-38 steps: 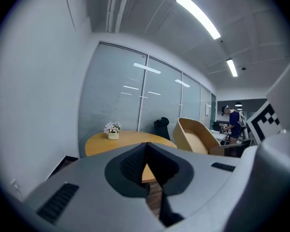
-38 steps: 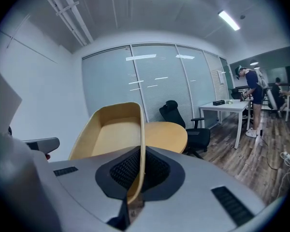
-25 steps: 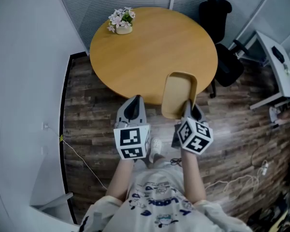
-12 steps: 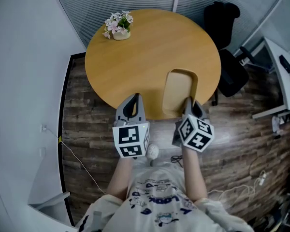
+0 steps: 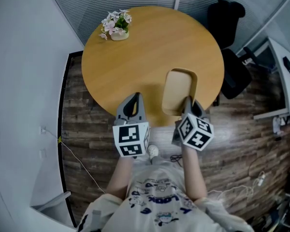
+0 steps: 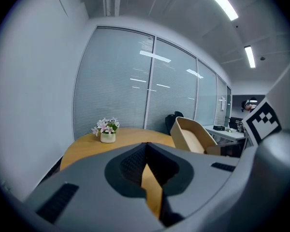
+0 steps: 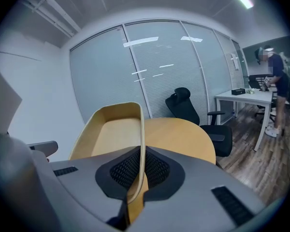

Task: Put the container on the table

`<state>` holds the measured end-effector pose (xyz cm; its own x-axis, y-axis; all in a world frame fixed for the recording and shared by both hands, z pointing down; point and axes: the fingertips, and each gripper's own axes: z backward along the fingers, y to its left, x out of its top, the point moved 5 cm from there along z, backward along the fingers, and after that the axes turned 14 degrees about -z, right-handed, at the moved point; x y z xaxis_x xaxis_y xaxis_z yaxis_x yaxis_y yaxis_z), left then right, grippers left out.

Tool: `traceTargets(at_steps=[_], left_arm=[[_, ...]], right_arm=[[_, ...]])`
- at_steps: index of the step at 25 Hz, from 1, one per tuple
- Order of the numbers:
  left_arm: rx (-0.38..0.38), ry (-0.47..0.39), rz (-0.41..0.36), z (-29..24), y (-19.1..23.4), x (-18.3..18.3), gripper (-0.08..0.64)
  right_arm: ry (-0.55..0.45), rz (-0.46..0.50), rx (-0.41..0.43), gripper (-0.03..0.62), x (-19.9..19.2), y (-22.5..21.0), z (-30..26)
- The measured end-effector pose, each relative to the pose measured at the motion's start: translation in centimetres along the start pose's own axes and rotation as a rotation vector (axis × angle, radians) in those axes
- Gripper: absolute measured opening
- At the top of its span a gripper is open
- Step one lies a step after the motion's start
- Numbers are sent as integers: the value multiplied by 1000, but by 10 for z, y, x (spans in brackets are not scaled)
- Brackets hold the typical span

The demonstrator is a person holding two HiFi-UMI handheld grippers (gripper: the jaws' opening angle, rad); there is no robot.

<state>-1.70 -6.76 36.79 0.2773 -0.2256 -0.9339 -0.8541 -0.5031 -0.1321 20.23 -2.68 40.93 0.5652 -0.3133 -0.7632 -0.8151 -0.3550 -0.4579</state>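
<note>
A tan, oblong container [image 5: 178,91] hangs over the near edge of the round wooden table [image 5: 150,47]. My right gripper [image 5: 187,103] is shut on the container's near right rim. In the right gripper view the thin wall of the container [image 7: 117,129] runs between the jaws of the right gripper [image 7: 137,178] and tilts upward. My left gripper [image 5: 133,98] is shut with nothing in it, over the table's near edge, left of the container. In the left gripper view the container [image 6: 192,136] shows to the right beyond the left gripper [image 6: 146,151].
A small pot of pink flowers [image 5: 115,25] stands at the table's far left edge. A black office chair [image 5: 228,42] is to the right of the table, with a white desk [image 5: 286,76] beyond it. A person [image 7: 274,81] stands by the desk [image 7: 242,96]. The floor is dark wood.
Both grippers have moved forward toward the table. The container, which hung mostly off the near edge, now lies further over the tabletop, still in the right gripper.
</note>
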Motion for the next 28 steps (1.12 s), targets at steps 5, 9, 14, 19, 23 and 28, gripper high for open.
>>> traceTargets(at_steps=[5, 9, 14, 19, 23, 28], left_arm=[[-23, 11, 5, -36, 13, 0, 3], [-43, 35, 12, -66, 25, -1, 3], [-68, 54, 21, -101, 42, -2, 3], [-95, 93, 23, -131, 52, -11, 3], [-119, 126, 33, -152, 58, -21, 3], [-144, 168, 34, -171, 62, -36, 3]], right_arm=[[12, 0, -26, 6, 5, 5, -34], [22, -4, -44, 6, 9, 12, -62], [43, -7, -70, 6, 12, 20, -96], [70, -9, -111, 6, 8, 18, -124], [102, -7, -136, 6, 0, 17, -144], [146, -9, -173, 6, -13, 11, -163]])
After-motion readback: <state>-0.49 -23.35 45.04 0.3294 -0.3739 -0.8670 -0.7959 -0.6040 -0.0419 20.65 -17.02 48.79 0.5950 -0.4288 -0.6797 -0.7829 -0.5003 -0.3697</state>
